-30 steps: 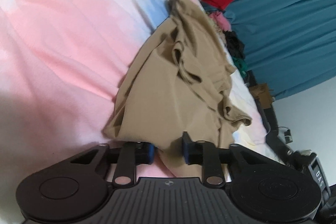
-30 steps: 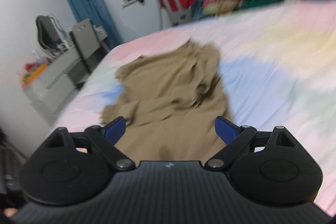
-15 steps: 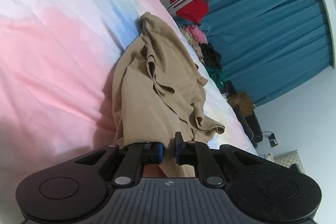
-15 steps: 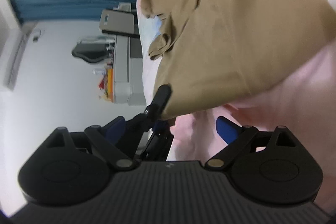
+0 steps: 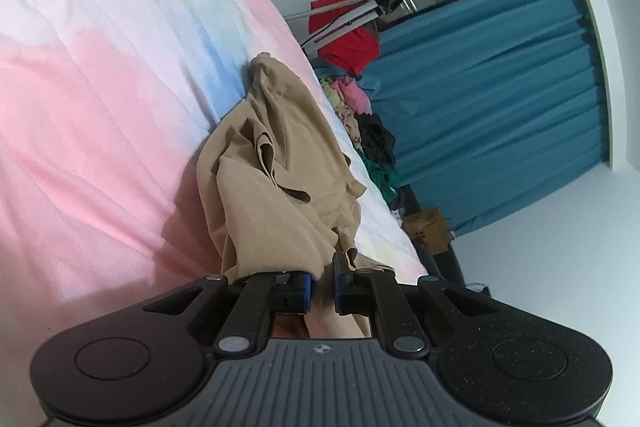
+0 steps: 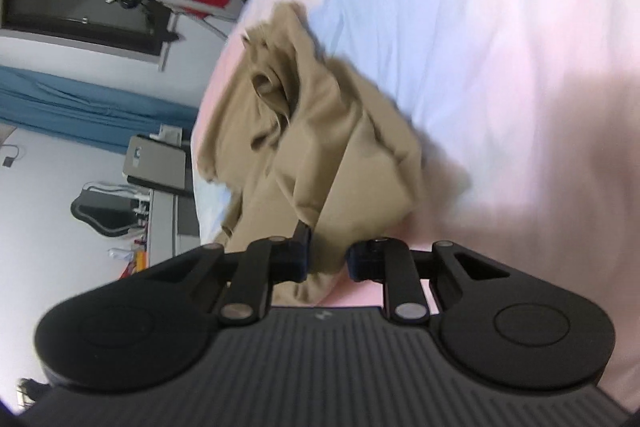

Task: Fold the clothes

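Observation:
A tan garment (image 5: 280, 195) lies crumpled on a bed with a pink, white and blue cover (image 5: 100, 107). My left gripper (image 5: 322, 287) is shut on the garment's near edge, and the cloth rises bunched from between the blue pads. In the right wrist view the same tan garment (image 6: 328, 155) lies heaped on the bed cover (image 6: 500, 67). My right gripper (image 6: 328, 261) is rolled on its side at the garment's near corner. Its jaws are closing, and a fold of the cloth fills the narrow gap between the pads.
Past the bed's far side a pile of mixed clothes (image 5: 360, 107) lies below blue curtains (image 5: 500, 99). A red garment (image 5: 344, 43) hangs on a metal stand and a cardboard box (image 5: 428, 231) sits on the floor. A desk (image 6: 160, 219) and chair (image 6: 100, 211) stand beside the bed.
My left jaws narrowed onto the garment's edge and the view tipped a little. My right gripper rolled over, sank to the garment, and its wide jaws came together on a fold.

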### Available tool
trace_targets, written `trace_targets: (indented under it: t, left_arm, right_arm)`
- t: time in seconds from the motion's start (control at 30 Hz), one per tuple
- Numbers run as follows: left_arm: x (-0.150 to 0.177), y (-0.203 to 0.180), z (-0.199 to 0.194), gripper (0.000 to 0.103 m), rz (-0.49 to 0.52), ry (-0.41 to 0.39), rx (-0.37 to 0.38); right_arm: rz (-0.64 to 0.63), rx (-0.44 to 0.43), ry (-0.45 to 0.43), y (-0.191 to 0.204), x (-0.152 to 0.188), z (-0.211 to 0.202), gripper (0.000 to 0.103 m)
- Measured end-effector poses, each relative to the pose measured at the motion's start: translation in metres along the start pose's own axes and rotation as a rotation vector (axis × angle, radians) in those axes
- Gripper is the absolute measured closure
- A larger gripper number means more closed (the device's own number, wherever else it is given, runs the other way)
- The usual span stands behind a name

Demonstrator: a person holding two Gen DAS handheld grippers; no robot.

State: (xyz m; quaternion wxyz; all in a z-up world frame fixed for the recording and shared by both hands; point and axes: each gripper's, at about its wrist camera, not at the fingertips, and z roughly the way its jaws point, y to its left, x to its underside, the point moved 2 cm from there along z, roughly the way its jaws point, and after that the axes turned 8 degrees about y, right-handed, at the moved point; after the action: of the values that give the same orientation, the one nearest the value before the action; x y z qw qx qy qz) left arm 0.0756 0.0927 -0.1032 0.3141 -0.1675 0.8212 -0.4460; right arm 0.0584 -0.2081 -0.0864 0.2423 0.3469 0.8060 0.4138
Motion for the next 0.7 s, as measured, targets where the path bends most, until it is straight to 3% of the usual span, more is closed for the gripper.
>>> trace_targets:
  t: [0.23,0.33,0.43,0.5,0.57,0.6,0.63,0.7]
  left_arm:
    - [-0.001,0.002,-0.002,0.093,0.005,-0.028,-0.025]
    - [-0.002,0.001,0.0,0.093,0.01,-0.025,-0.018]
    - [-0.002,-0.001,0.0,0.093,0.017,-0.026,-0.011]
    - [-0.002,-0.002,0.0,0.093,0.026,-0.027,-0.009]
    - [-0.002,-0.003,0.0,0.093,0.034,-0.028,-0.006]
    - [-0.001,-0.004,0.0,0.093,0.038,-0.029,-0.009]
    - [-0.001,-0.004,-0.001,0.093,0.043,-0.03,-0.012]
    - [0.0,-0.007,-0.001,0.093,0.061,-0.035,-0.013]
  right_arm:
    - [0.01,0.125,-0.154,-0.023,-0.027,-0.031,0.093]
    - [0.027,0.125,-0.2,-0.026,-0.038,-0.04,0.092]
    - [0.042,0.011,-0.135,-0.021,-0.037,-0.035,0.091]
    - [0.045,-0.085,-0.041,-0.011,-0.027,-0.026,0.089]
    - [0.035,-0.158,0.068,-0.001,-0.011,-0.012,0.073]
    - [0.03,-0.192,0.125,0.004,-0.002,-0.004,0.05]
    - [0.033,-0.219,0.17,0.006,0.005,0.003,0.033]
    - [0.041,-0.236,0.235,0.008,0.017,0.017,0.031]
